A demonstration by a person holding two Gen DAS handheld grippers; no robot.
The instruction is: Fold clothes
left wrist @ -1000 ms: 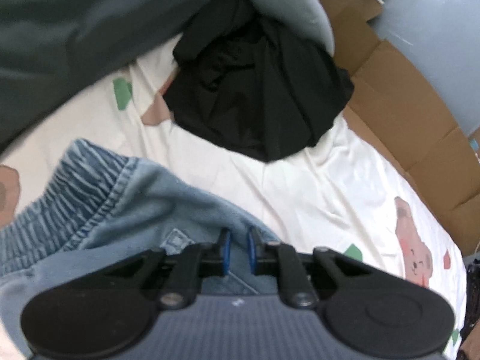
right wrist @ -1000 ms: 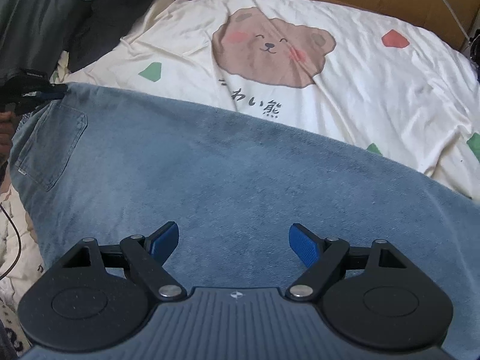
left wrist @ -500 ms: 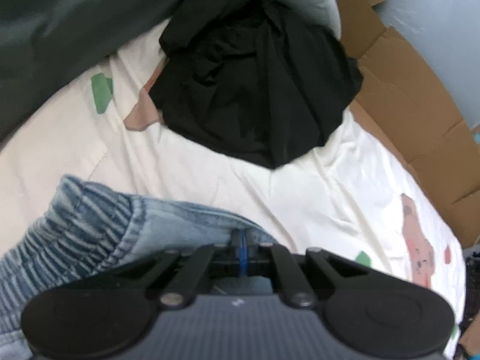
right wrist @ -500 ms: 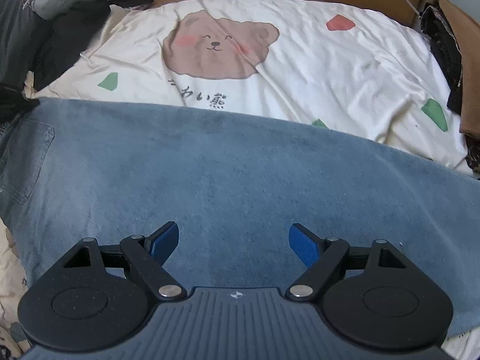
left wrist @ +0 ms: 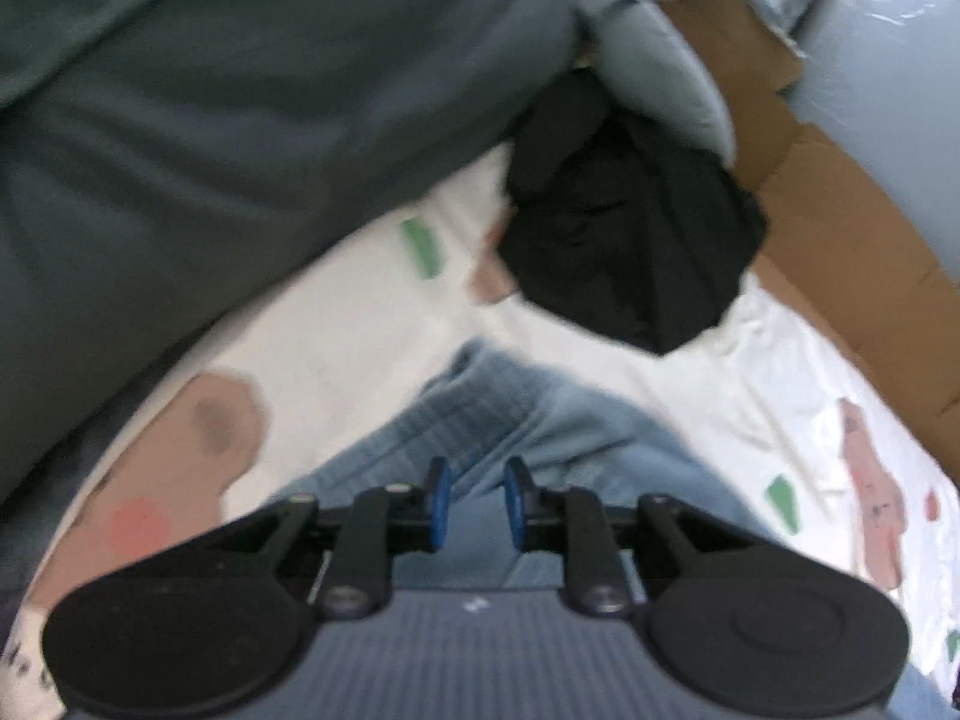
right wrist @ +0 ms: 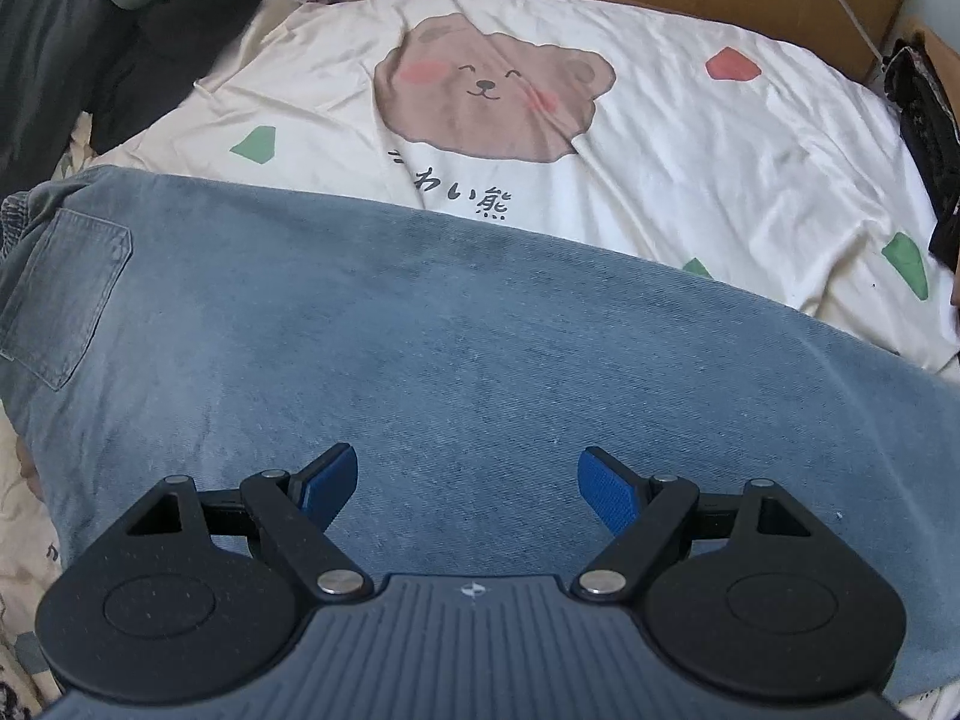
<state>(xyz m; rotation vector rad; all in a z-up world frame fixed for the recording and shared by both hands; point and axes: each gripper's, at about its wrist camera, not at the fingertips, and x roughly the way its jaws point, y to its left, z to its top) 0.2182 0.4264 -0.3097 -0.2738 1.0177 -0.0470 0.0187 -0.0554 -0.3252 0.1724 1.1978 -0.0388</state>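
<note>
- Jeans [right wrist: 456, 348] lying flat across bear-print bedsheet [right wrist: 690, 138], back pocket at left.
- Left gripper [left wrist: 476, 501] just opening narrowly above elastic waistband [left wrist: 474, 414], gripping nothing.
- Right gripper [right wrist: 468, 489] hovering wide apart over denim, empty.

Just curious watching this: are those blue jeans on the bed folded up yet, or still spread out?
Spread out. The jeans lie flat across the bear bedsheet, back pocket showing.
</note>
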